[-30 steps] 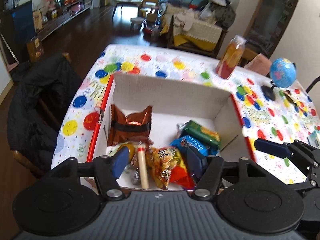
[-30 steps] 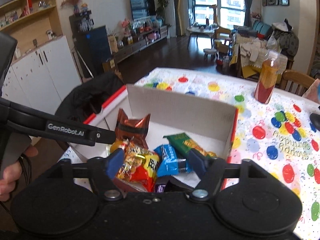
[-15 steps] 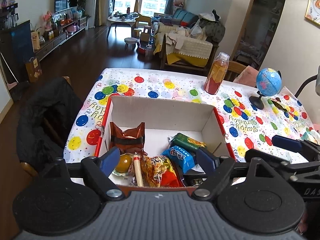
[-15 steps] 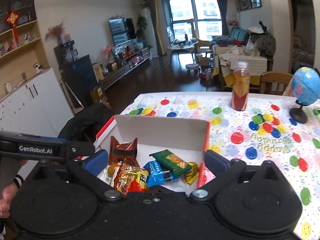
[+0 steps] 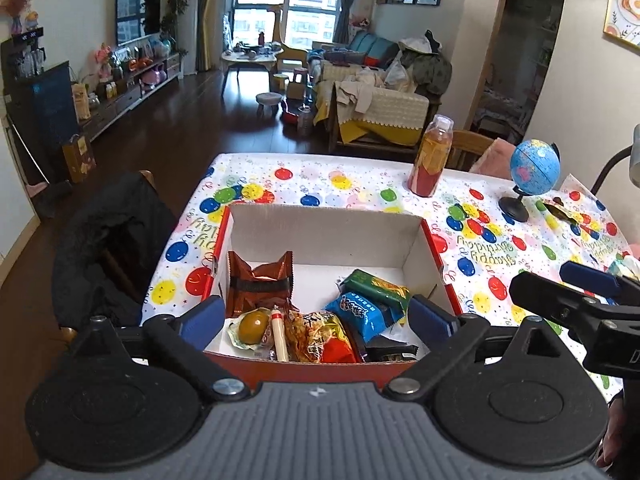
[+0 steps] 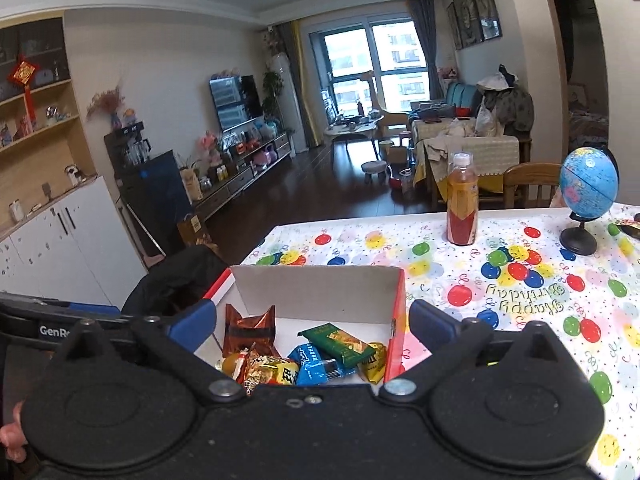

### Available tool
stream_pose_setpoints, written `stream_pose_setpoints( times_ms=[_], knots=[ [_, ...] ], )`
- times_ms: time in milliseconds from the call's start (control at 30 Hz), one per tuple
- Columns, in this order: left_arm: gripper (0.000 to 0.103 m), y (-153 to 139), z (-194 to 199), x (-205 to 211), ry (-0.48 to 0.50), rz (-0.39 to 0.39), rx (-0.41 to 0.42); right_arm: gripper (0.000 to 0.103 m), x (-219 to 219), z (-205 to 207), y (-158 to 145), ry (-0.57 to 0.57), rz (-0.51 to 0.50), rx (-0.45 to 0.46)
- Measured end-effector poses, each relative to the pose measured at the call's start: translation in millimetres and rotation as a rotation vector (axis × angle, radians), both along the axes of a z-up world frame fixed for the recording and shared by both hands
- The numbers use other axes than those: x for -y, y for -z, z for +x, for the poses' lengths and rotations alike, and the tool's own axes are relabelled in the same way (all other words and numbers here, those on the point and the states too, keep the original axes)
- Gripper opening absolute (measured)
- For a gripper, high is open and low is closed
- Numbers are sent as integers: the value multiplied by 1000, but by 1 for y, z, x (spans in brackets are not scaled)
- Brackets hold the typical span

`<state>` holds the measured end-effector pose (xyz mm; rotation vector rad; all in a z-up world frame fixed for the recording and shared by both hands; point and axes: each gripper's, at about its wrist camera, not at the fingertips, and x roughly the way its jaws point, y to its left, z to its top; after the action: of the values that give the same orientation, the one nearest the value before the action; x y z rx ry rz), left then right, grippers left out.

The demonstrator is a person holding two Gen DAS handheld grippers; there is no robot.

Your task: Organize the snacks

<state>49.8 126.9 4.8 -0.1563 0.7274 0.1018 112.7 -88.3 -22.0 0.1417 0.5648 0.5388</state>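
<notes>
A red-and-white cardboard box [image 5: 328,228] sits on the balloon-print tablecloth and holds several snack packs: a brown foil bag [image 5: 259,282], a green pack [image 5: 376,286], a blue pack [image 5: 360,314], an orange-red noodle bag [image 5: 324,338], a sausage stick [image 5: 279,334] and a packed egg [image 5: 254,324]. The box also shows in the right wrist view [image 6: 320,288]. My left gripper [image 5: 316,320] is open and empty, above the box's near edge. My right gripper [image 6: 314,326] is open and empty, raised near the box.
A bottle of orange-red drink [image 5: 432,156] and a small blue globe [image 5: 534,168] stand on the table beyond the box. A chair with a black jacket [image 5: 108,240] is at the table's left side. The right gripper's arm [image 5: 580,308] reaches in at the right.
Both grippers have risen and pulled back from the box, and both have opened wider. The snacks in the box have not moved.
</notes>
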Motion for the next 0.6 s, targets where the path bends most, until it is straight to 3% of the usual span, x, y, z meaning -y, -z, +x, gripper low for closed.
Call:
stream_pose_setpoints(
  times_ms=[600],
  knots=[
    [99, 5, 2, 7, 8, -4, -30, 103, -12, -2, 6, 19, -54, -76]
  ],
)
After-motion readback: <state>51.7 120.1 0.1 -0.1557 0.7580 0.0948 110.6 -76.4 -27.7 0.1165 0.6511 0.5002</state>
